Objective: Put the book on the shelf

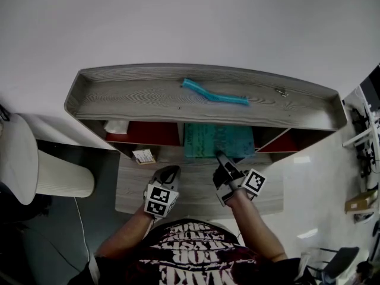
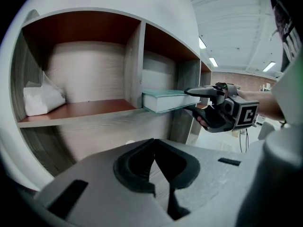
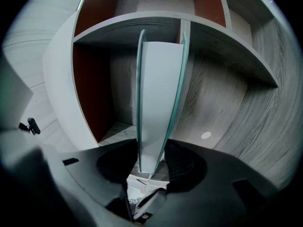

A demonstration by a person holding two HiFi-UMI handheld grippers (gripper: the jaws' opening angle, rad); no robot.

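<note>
Reference object: the shelf unit (image 1: 136, 94), a grey wood-grain case with red-lined compartments. The book (image 1: 217, 140) – teal covers, pale page block – lies flat and level at the mouth of the unit's middle compartment, just right of the upright divider, with its far part inside and its near edge projecting from the front. Whether its underside rests on the compartment floor cannot be determined. The right gripper (image 1: 222, 162) is positioned directly in front of that compartment; its jaws are clamped on the near edge of the book (image 3: 158, 103), one pad against each cover. The left gripper view shows the same grip from the side: the book (image 2: 165, 100) horizontal, with the right gripper (image 2: 193, 99) at its outer end. The left gripper (image 1: 169, 172) sits in front of the unit, below and left of the middle compartment, above the lower ledge (image 1: 196, 195). Its jaws are pressed together with nothing between them (image 2: 154, 162). A white packet (image 1: 116, 126) occupies the left compartment. A teal strip (image 1: 214, 92) lies on top of the unit – well clear of both grippers. A small box (image 1: 144, 155) rests on the ledge below the left compartment.
</note>
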